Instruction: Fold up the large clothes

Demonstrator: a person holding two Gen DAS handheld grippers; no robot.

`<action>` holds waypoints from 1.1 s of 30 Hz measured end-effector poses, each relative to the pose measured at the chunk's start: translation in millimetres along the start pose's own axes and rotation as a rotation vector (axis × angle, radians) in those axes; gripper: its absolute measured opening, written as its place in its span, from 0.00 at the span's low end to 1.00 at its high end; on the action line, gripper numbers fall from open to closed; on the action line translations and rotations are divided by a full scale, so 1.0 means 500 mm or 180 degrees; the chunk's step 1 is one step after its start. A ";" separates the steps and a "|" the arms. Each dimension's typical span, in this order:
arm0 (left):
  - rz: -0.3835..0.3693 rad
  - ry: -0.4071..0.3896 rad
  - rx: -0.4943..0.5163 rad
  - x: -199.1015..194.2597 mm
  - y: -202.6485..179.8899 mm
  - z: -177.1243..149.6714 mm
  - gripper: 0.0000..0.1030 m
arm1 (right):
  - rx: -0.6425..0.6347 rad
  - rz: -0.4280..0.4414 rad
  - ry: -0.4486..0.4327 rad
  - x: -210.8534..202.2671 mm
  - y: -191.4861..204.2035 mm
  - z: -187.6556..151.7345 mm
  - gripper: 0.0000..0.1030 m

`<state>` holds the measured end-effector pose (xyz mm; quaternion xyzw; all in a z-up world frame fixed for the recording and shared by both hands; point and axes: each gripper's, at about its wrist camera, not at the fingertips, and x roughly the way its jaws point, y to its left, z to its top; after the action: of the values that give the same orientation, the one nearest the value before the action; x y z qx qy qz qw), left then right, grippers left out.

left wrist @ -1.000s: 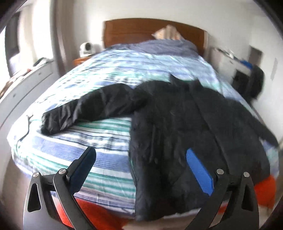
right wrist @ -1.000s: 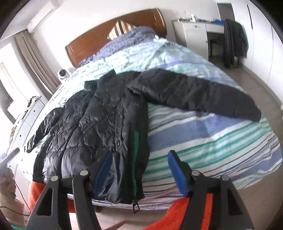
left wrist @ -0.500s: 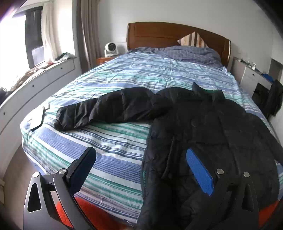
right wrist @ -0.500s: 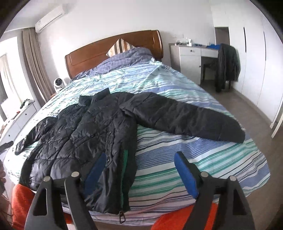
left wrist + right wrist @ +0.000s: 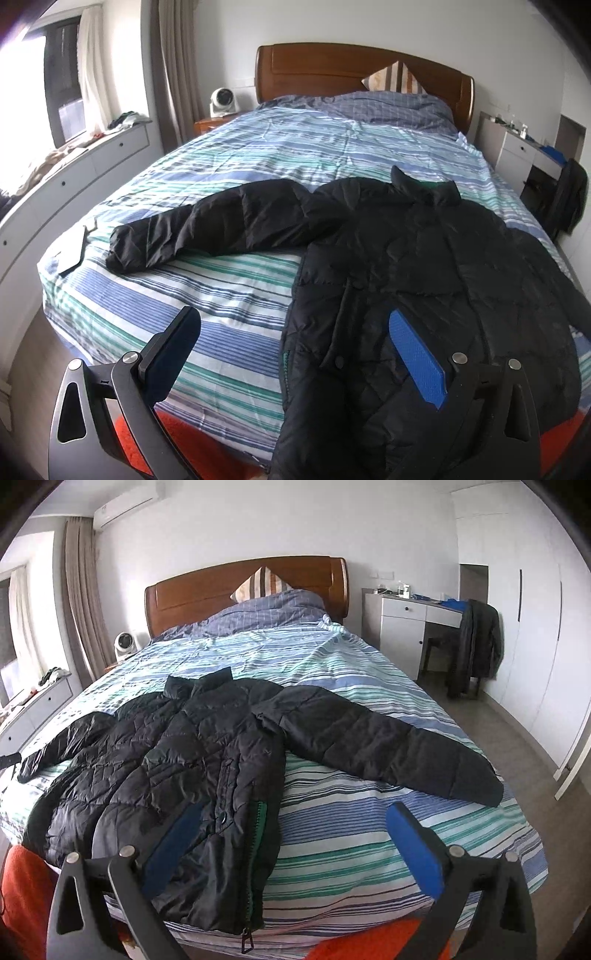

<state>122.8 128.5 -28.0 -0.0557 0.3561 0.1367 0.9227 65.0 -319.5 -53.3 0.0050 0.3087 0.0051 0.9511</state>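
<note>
A black quilted puffer jacket (image 5: 424, 273) lies front-up on the striped bed (image 5: 229, 306), collar toward the headboard, both sleeves spread out sideways. It also shows in the right wrist view (image 5: 192, 768), with its green zipper edge near the foot of the bed. My left gripper (image 5: 295, 332) is open and empty, held above the jacket's lower left side. My right gripper (image 5: 295, 834) is open and empty, held above the jacket's lower right side. Neither touches the jacket.
A wooden headboard (image 5: 362, 70) and a pillow (image 5: 391, 79) are at the far end. White drawers (image 5: 74, 166) run along the left. A desk (image 5: 410, 616) and a chair with a dark coat (image 5: 476, 646) stand on the right. An orange cloth (image 5: 354, 941) hangs at the bed's foot.
Both cameras have lifted and levelled, so more of the room and headboard shows. The jacket has not moved. Both grippers stay open.
</note>
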 end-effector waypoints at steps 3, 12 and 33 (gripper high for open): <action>-0.0002 0.0003 0.0011 0.000 -0.002 0.000 0.99 | -0.0079 -0.0027 0.0054 0.005 0.009 0.001 1.00; -0.0345 0.0201 0.0148 0.022 -0.025 -0.035 0.99 | -0.0120 -0.0095 0.0109 0.014 0.005 0.006 1.00; -0.0527 0.0571 0.0486 0.031 -0.089 -0.063 0.99 | 0.0963 -0.0414 0.0655 0.080 -0.169 -0.061 1.00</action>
<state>126.6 83.0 -61.6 -0.0265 0.4407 0.0270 0.8968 80.3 -403.5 -102.5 0.1274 0.4012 -0.1024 0.9013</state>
